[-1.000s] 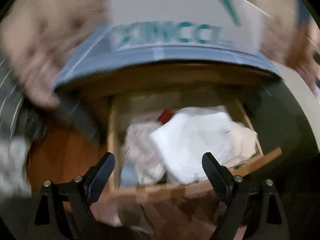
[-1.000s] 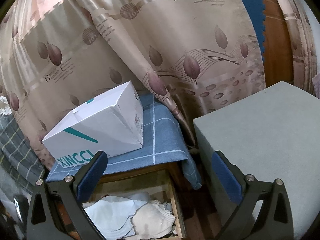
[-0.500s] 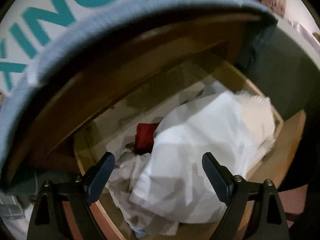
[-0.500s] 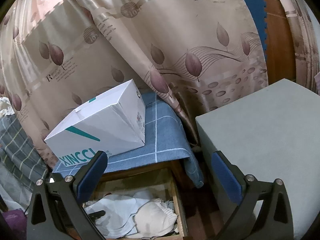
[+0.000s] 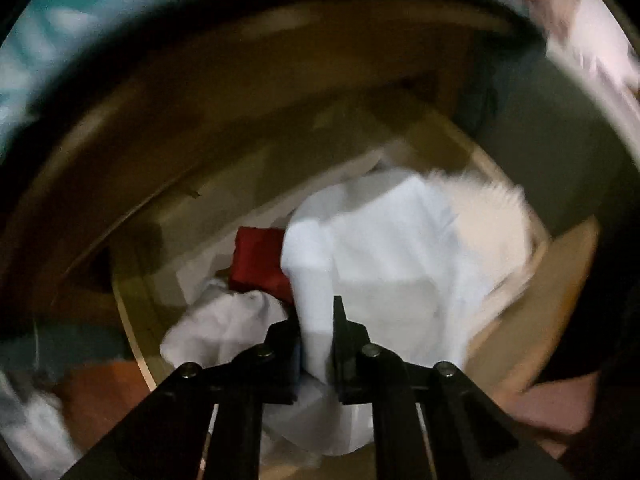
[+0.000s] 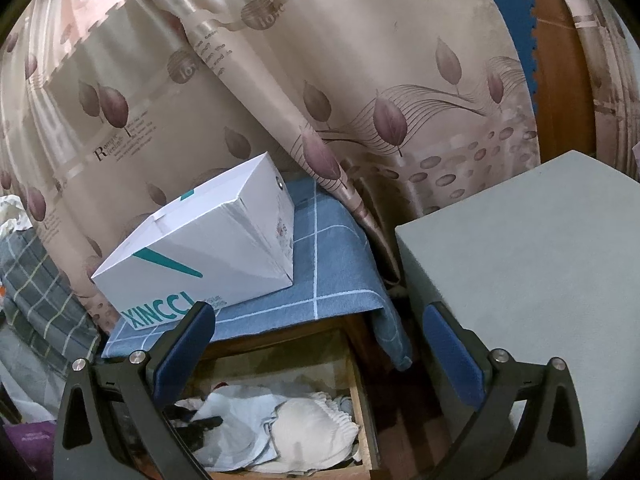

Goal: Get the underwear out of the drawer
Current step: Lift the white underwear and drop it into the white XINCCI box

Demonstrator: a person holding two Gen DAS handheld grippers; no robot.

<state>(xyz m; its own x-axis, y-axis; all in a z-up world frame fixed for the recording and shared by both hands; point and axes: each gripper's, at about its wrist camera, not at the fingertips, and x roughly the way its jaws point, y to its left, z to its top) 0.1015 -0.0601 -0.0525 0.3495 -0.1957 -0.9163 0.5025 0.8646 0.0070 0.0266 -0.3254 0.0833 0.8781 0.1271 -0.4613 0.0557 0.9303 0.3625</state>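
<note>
The wooden drawer [image 5: 134,320] stands pulled out with several garments inside. A fold of the white underwear [image 5: 392,264] is pinched in my left gripper [image 5: 316,320], which points steeply down into the drawer. A red item [image 5: 258,260] lies behind it and a cream frilly garment [image 5: 492,220] to its right. From the right wrist view the drawer [image 6: 358,400] is below, holding the white underwear [image 6: 240,412] and the cream garment [image 6: 312,428]; the dark left gripper [image 6: 202,424] reaches into the pile. My right gripper [image 6: 316,316] hangs open above the drawer, empty.
A white XINCCI box [image 6: 200,256] sits on a blue checked cloth [image 6: 332,256] covering the cabinet top. A grey block [image 6: 520,260] stands close on the right. A leaf-print curtain [image 6: 280,80] hangs behind, and plaid fabric [image 6: 36,300] lies at the left.
My left gripper dropped into the drawer, rolled, and its jaws went from wide open to shut on a fold of the white underwear. The right gripper stayed where it was.
</note>
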